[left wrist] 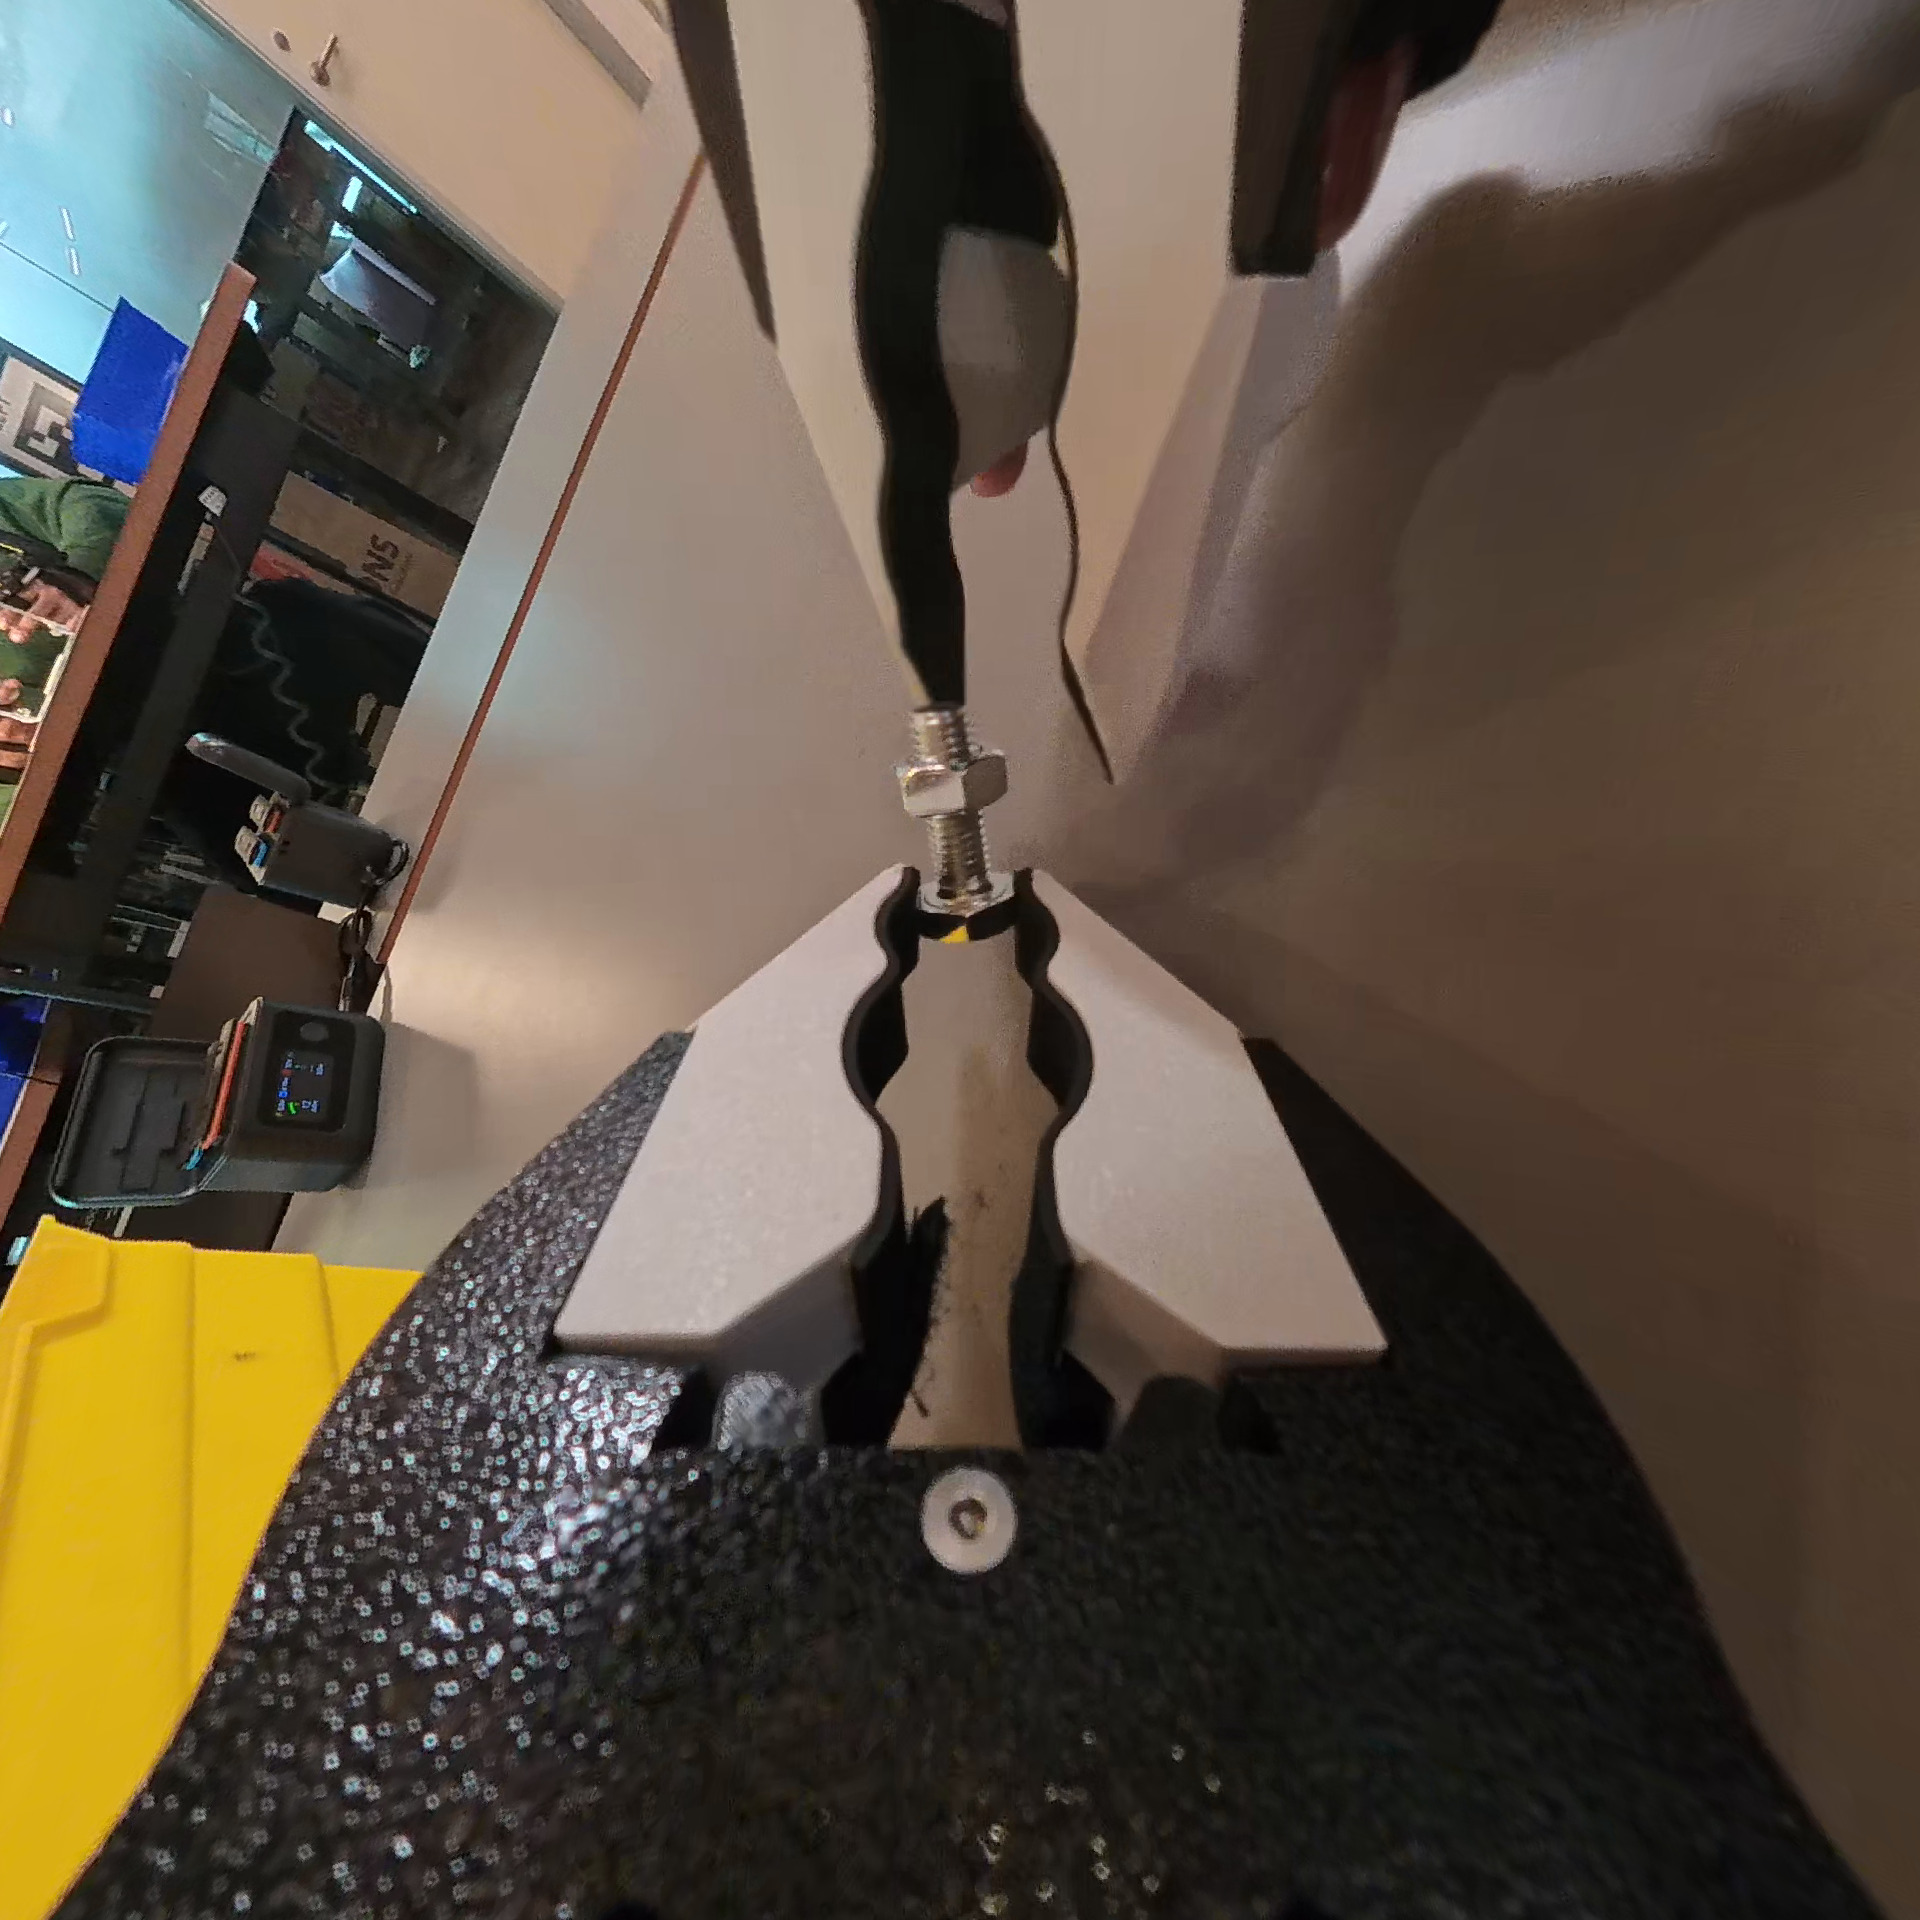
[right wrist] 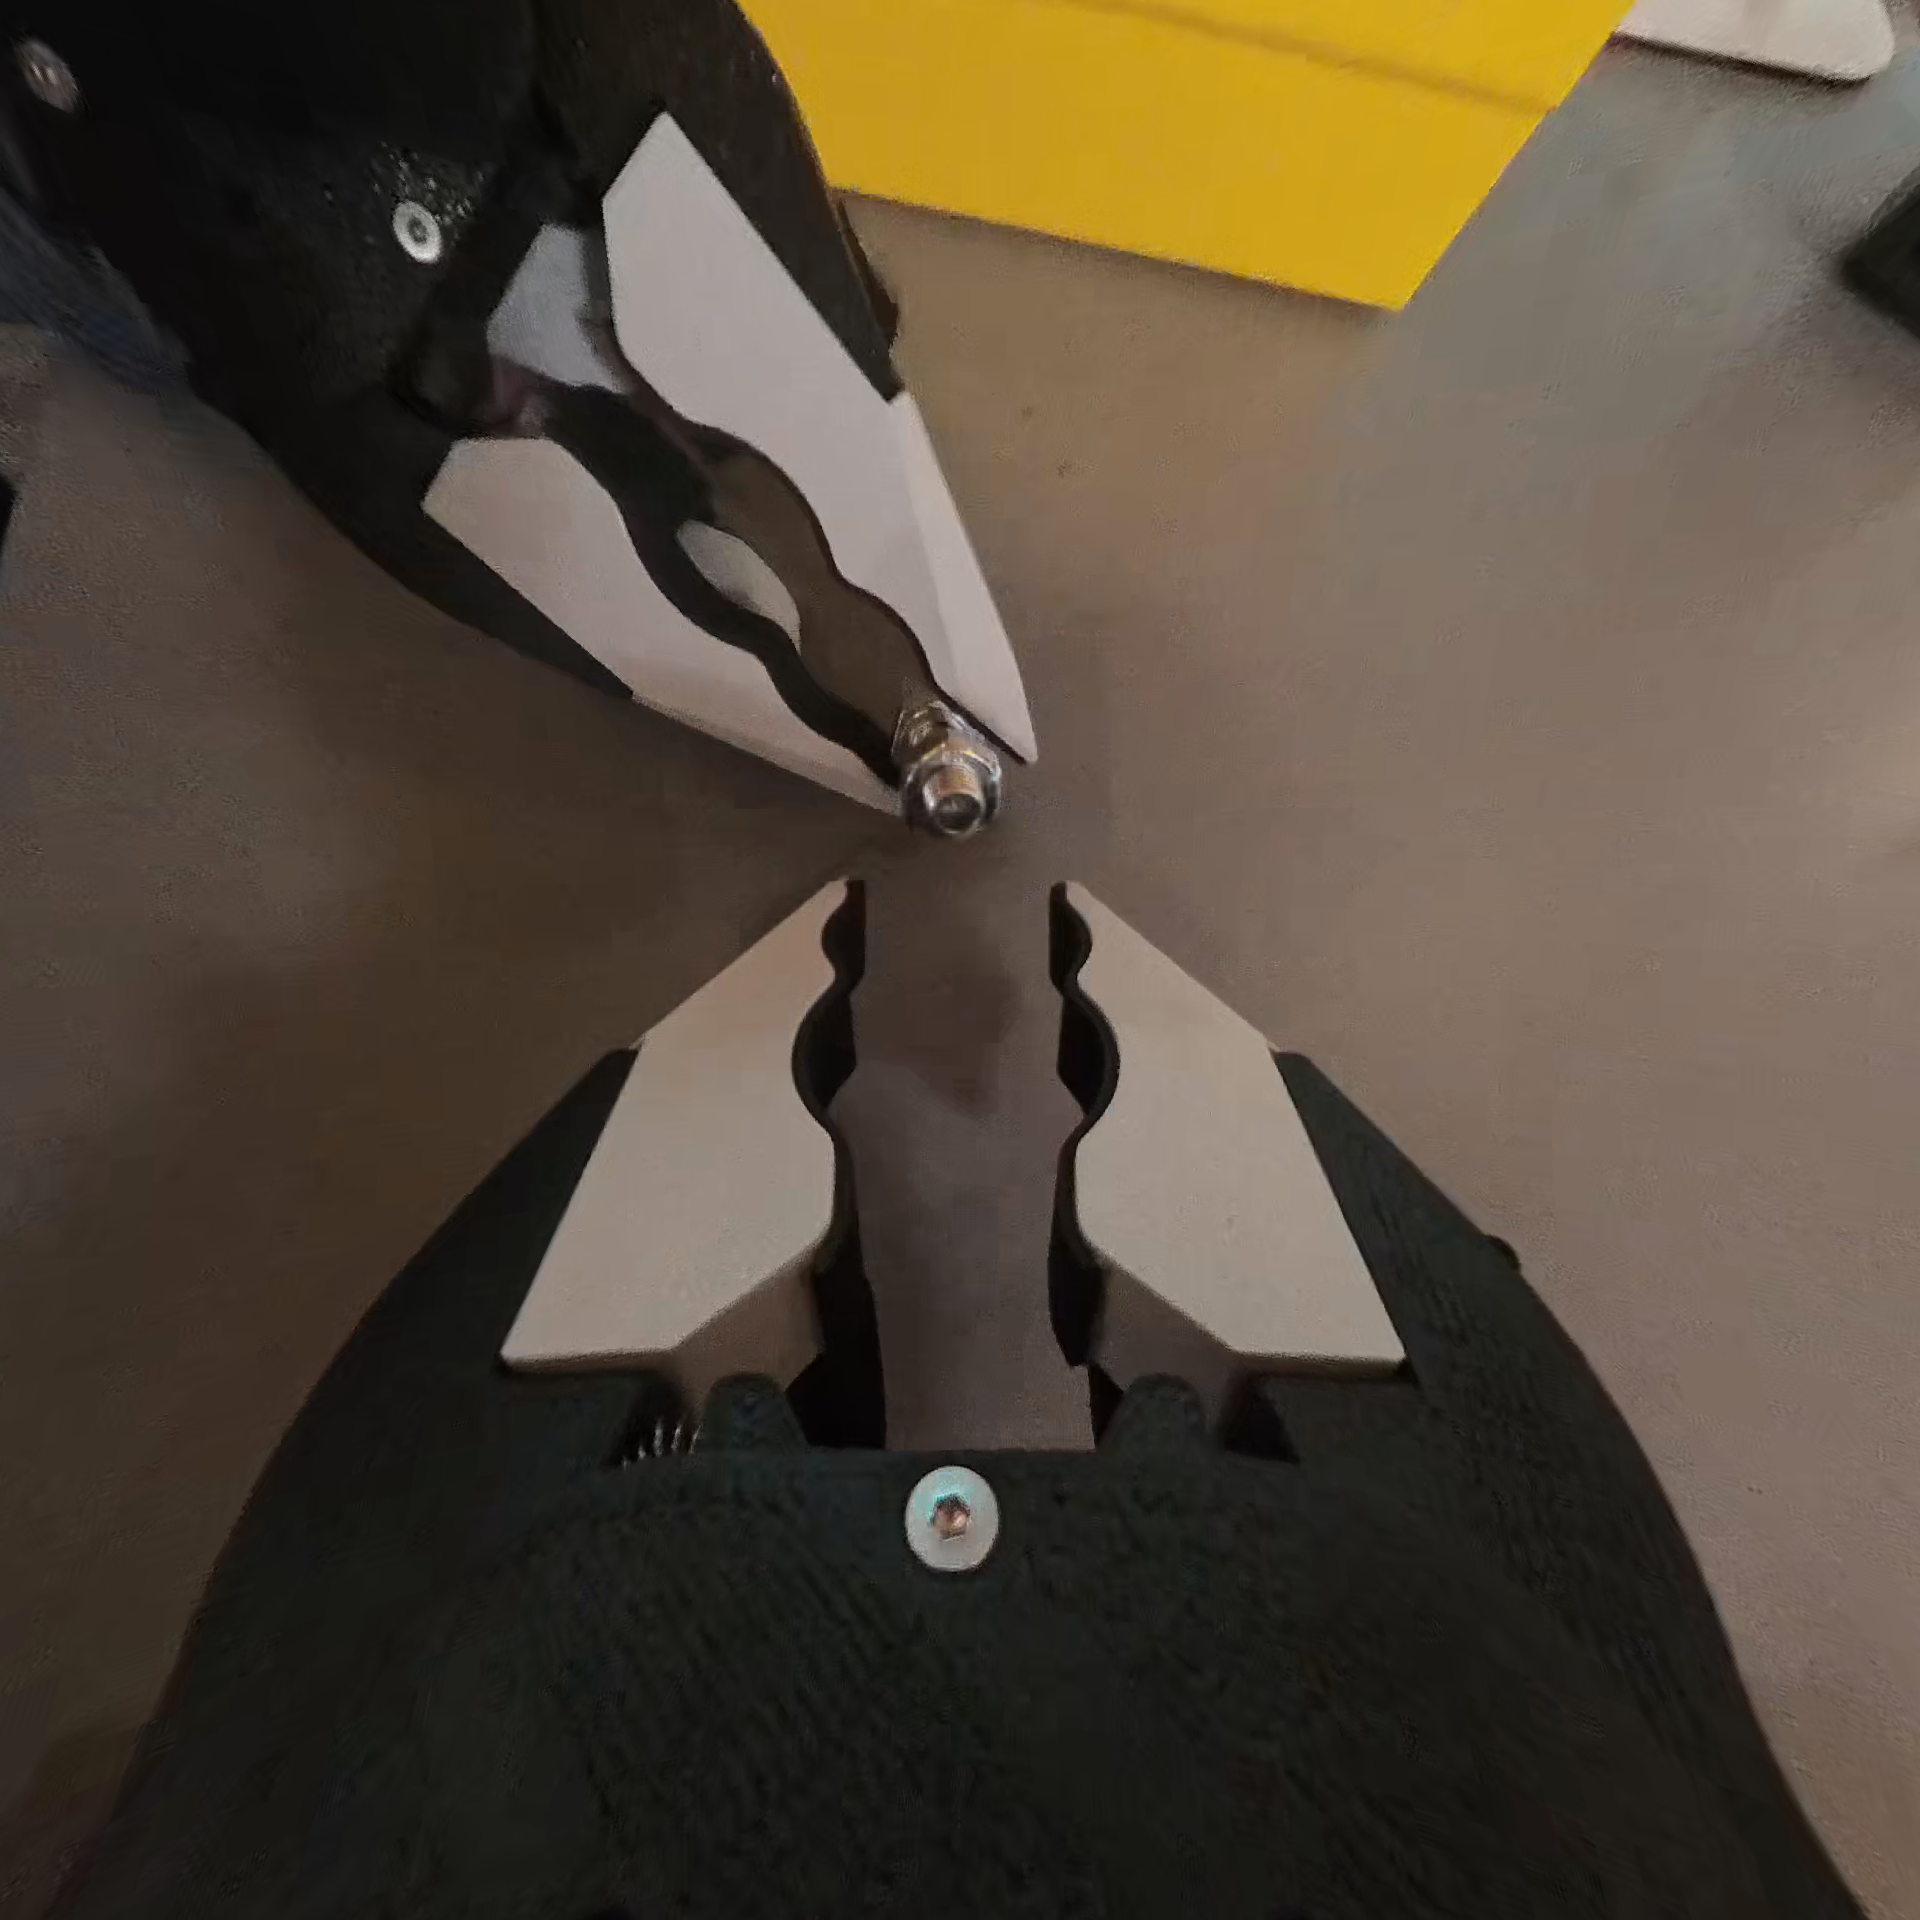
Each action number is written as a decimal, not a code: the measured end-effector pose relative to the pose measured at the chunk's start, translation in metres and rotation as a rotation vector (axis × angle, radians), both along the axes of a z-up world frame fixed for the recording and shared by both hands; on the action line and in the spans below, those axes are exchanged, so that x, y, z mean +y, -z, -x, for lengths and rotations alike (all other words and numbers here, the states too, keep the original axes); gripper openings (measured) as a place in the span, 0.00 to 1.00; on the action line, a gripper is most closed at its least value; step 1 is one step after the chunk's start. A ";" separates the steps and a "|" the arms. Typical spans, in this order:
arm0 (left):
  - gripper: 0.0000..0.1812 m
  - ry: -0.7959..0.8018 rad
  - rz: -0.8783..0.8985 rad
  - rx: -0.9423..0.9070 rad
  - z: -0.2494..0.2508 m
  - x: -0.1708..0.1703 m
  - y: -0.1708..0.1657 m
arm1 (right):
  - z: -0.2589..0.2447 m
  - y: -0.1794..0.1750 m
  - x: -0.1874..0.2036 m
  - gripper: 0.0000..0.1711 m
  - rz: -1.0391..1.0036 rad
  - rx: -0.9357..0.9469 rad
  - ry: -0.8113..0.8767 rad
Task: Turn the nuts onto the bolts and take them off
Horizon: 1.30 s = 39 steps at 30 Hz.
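My left gripper [left wrist: 961, 904] is shut on the head end of a silver bolt [left wrist: 948, 857], which points away from it. A silver hex nut [left wrist: 952, 785] sits partway along the bolt's thread. The right gripper shows edge-on just beyond the bolt's tip [left wrist: 935, 665]. In the right wrist view my right gripper [right wrist: 958, 896] is open and empty, its fingertips [right wrist: 844, 914] a short way below the nut [right wrist: 954, 795] and bolt end, which I see end-on. The left gripper [right wrist: 940, 753] holds them there from the upper left.
A yellow bin [right wrist: 1195, 114] stands on the grey-brown table [right wrist: 1507, 727] behind the grippers; it also shows in the left wrist view [left wrist: 156, 1507]. A small dark case with a lit screen [left wrist: 270, 1112] lies at the left. A person's sleeve [left wrist: 1558, 312] is at the upper right. My left and right fingertips are right by each other.
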<state>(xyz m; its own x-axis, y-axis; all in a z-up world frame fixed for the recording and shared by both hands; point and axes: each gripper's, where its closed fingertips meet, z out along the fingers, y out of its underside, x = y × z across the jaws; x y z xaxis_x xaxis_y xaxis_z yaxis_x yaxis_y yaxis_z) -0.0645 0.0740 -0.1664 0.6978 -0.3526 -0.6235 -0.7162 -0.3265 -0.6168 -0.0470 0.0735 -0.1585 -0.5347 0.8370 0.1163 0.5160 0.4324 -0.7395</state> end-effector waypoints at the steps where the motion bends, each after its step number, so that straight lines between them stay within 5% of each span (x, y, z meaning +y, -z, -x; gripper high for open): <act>1: 0.09 0.001 0.000 0.003 0.000 0.000 0.000 | 0.001 0.000 -0.005 0.20 0.004 0.003 -0.017; 6: 0.09 0.000 0.001 0.010 0.000 0.000 0.000 | 0.009 -0.036 -0.044 0.18 0.026 0.234 -0.165; 13: 0.09 0.000 0.001 0.015 0.000 0.000 0.000 | 0.000 -0.003 -0.005 0.20 0.023 -0.012 -0.002; 18: 0.09 -0.001 0.003 0.006 0.000 0.000 0.000 | 0.009 -0.039 -0.046 0.19 0.009 0.239 -0.163; 24: 0.09 -0.001 0.003 0.009 0.000 0.000 0.001 | -0.002 0.000 0.001 0.19 -0.032 -0.037 0.020; 31: 0.09 -0.001 0.007 0.010 0.000 0.000 0.001 | 0.009 -0.037 -0.038 0.22 0.015 0.198 -0.118; 35: 0.09 -0.001 0.007 0.010 0.000 0.000 0.001 | 0.004 -0.013 -0.005 0.21 -0.042 0.053 0.000; 39: 0.09 -0.001 0.008 0.010 0.000 0.000 0.001 | 0.002 -0.005 -0.017 0.22 -0.029 0.015 -0.046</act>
